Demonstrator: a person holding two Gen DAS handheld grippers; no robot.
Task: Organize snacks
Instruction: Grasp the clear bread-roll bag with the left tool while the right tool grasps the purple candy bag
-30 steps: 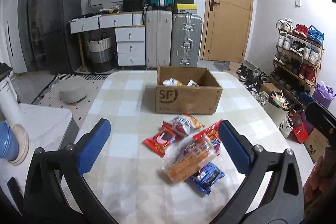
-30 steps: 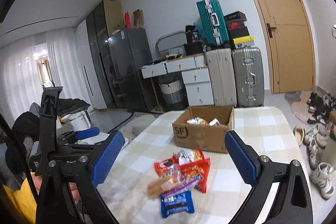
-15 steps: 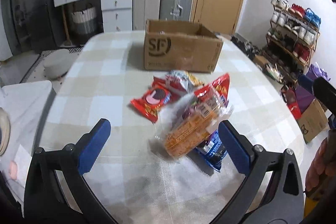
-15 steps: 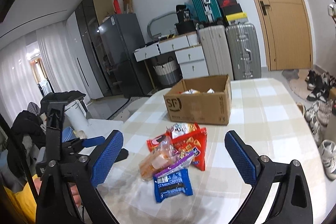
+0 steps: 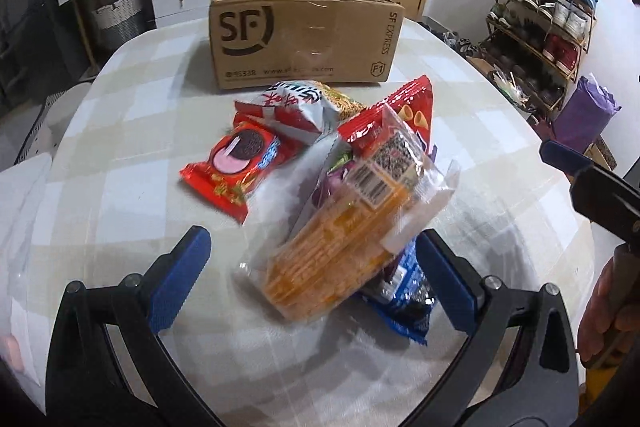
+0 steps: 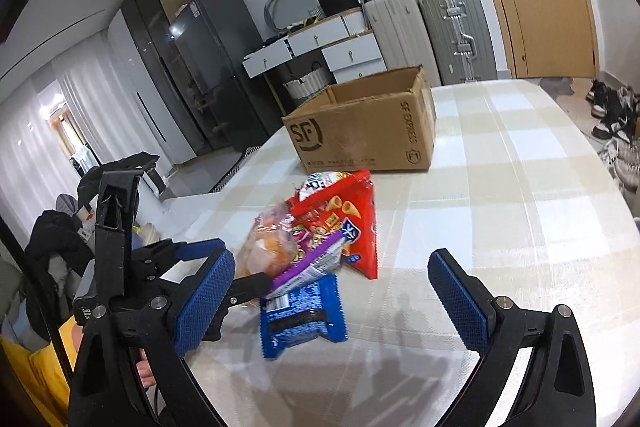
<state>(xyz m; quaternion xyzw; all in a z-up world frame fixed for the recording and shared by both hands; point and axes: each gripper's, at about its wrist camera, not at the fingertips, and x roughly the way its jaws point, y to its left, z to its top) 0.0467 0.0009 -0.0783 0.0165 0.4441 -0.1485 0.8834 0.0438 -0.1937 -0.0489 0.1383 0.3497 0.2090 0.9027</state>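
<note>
Snacks heaped on surface (image 5: pixel 120 211) | clear biscuit pack (image 5: pixel 340 247) lies diagonally between left gripper (image 5: pixel 314 277) jaws, spread, nearer | right gripper (image 6: pixel 332 303) jaws spread, over blue packet (image 6: pixel 302 315) | box (image 5: pixel 304 35) beyond

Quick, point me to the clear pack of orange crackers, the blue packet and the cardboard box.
clear pack of orange crackers (image 5: pixel 336 259), left wrist view, on the orange middle.
blue packet (image 6: pixel 302 313), right wrist view, on its front face.
cardboard box (image 5: pixel 304 35), left wrist view, on the front wall.

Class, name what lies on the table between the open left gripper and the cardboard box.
In the left wrist view, the snack pile lies between the left gripper and the cardboard box.
</note>
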